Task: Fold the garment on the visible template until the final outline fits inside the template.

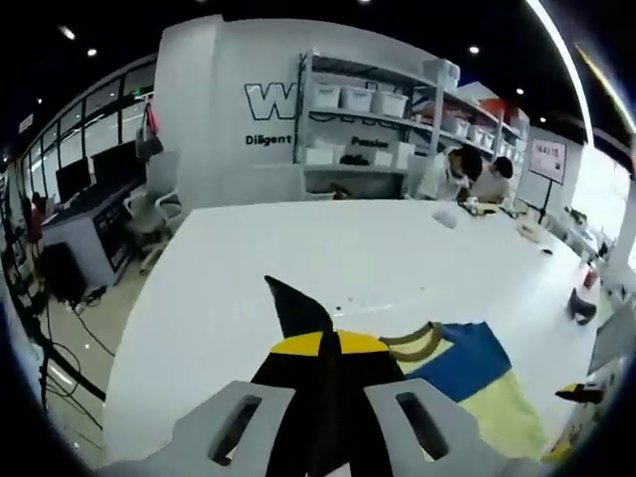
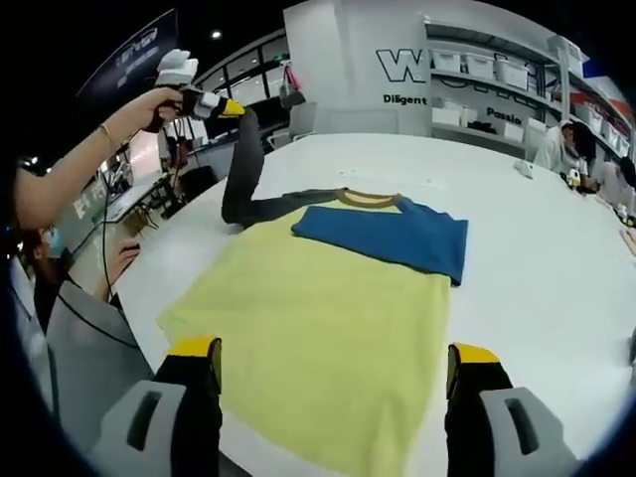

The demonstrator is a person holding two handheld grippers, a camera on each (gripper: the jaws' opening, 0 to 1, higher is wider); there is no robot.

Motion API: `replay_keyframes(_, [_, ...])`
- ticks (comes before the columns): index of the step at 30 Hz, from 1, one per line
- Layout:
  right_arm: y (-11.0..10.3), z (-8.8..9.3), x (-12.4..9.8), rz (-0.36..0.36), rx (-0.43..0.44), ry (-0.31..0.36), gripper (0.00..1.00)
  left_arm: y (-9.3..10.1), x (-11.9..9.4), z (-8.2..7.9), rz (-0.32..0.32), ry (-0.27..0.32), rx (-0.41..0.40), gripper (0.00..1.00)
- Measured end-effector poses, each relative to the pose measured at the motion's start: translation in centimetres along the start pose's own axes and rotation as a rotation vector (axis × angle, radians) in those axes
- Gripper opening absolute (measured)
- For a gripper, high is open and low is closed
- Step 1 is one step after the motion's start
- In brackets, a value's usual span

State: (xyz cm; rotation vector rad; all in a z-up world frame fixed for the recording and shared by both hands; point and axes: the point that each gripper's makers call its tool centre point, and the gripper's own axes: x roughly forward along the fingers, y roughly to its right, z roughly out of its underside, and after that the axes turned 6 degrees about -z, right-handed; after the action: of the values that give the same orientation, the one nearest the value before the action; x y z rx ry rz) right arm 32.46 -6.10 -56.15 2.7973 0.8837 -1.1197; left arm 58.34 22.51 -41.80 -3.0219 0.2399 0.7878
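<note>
A yellow shirt [image 2: 318,318] lies flat on the white table [image 2: 527,298], with its blue sleeve [image 2: 388,234] folded across the chest below the olive collar [image 2: 368,199]. Its dark grey sleeve [image 2: 243,164] is pulled up off the table. A person's hand holds my left gripper [image 2: 214,104], which is shut on that sleeve's end. In the left gripper view the left gripper [image 1: 323,343] pinches the dark sleeve [image 1: 293,303], and the blue and yellow cloth [image 1: 467,363] lies to the right. My right gripper [image 2: 333,363] stands wide open above the shirt's hem, holding nothing.
Shelves with white bins [image 1: 363,99] line the far wall. Two people [image 1: 472,179] sit at the table's far end beside small items [image 1: 532,231]. Office chairs [image 1: 149,214] and floor cables [image 1: 60,358] are left of the table edge. A dark object [image 1: 583,303] sits at the right.
</note>
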Motion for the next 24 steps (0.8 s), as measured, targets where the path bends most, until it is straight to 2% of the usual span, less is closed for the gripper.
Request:
replay_keyframes(4, [0.2,0.0,-0.1,0.004,-0.004,-0.001,0.94,2.2,0.5,-0.5,0.03,0.018,0.012,0.03])
replay_keyframes(8, [0.4,0.0,-0.3,0.008,0.003,0.008,0.94,5.6,1.1,-0.6,0.094,0.03,0.01,0.03])
replay_keyframes(9, [0.5,0.0,-0.3,0.011,0.005,0.008,0.94,7.0,1.2,-0.5,0.111,0.034,0.022,0.03])
replay_keyframes(11, [0.6,0.1,-0.4,0.013,0.007,0.008,0.94,8.3,1.5,-0.4,0.124,0.038,0.041,0.03])
replay_keyframes(13, [0.8,0.3,-0.5,0.016,0.007,0.006,0.95,10.3,1.7,-0.1,0.157,0.045,0.075,0.02])
replay_keyframes(15, [0.8,0.3,-0.5,0.017,0.009,0.005,0.95,11.4,1.9,0.0,0.171,0.049,0.076,0.02])
replay_keyframes(17, [1.0,0.6,-0.6,0.019,0.013,0.0,0.95,14.0,2.2,0.2,0.211,0.07,0.092,0.02])
replay_keyframes(21, [1.2,0.8,-0.7,0.024,0.013,-0.007,0.95,17.0,3.0,1.4,0.258,0.049,0.112,0.02])
replay_keyframes(24, [1.5,0.9,-0.7,0.027,0.017,-0.007,0.96,18.2,3.4,1.8,0.279,0.047,0.128,0.02])
